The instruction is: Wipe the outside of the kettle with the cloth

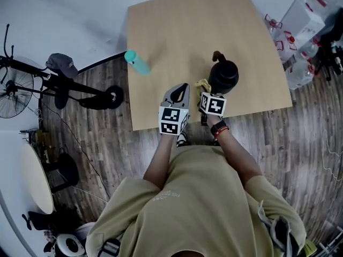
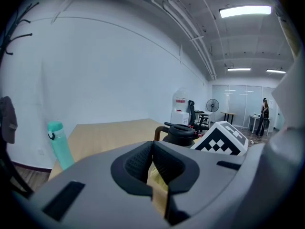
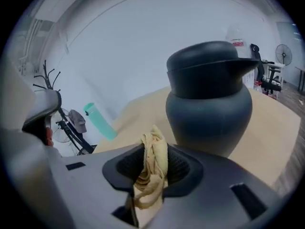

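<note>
Right claw (image 3: 153, 162) is clenched on the yellow cloth (image 3: 155, 147), a bunched fold standing up between its jaws. It points at the dark kettle (image 3: 209, 104), which stands upright on the table (image 1: 177, 31) near my edge, close ahead of the cloth and apparently not yet touched. Left claw (image 2: 152, 151) sits alongside, jaws closed on nothing. I judge this the approach stage: next the cloth must be pressed to the kettle's side and swept round, perhaps with the left claw steadying.
</note>
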Motion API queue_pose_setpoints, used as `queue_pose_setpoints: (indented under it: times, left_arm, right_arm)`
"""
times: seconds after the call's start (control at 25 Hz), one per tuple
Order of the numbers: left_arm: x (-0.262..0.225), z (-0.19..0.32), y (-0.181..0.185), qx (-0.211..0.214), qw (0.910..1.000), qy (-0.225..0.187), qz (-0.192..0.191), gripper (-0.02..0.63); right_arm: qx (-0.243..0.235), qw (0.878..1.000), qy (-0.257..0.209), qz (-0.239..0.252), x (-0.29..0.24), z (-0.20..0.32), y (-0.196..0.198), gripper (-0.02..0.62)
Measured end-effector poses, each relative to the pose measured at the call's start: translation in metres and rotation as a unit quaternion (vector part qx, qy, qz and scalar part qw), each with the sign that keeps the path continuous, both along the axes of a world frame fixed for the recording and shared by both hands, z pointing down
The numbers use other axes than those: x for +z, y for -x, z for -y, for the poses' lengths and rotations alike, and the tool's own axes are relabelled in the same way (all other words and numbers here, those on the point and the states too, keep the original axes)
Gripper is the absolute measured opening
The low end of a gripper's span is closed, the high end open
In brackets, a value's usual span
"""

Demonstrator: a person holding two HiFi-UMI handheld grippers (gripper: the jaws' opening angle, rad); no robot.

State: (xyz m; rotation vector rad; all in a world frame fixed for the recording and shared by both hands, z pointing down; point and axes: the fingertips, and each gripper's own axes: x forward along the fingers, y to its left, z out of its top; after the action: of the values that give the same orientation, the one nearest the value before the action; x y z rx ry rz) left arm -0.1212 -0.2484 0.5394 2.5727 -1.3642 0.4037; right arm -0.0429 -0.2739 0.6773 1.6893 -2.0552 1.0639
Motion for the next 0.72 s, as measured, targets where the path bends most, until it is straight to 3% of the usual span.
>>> queue_pose_setpoints:
  times: [0.28,0.48,0.72]
  left_arm:
    - [-0.001,0.011,0.008,-0.003,1.0,-0.001,0.001,0.025]
    - [0.004,0.015,0.003,0.0,1.0,0.002,0.002,0.025]
    - [0.007,0.016,-0.01,0.008,0.9999,0.005,0.002,0.025]
  right_arm:
    - [0.051,0.998,0.025,0.017,0.01,0.01,-0.011,0.123]
    - [0.091,0.993,0.04,0.062,0.015,0.009,-0.02,0.123]
    - [0.104,0.988,0.05,0.098,0.014,0.004,-0.028,0.123]
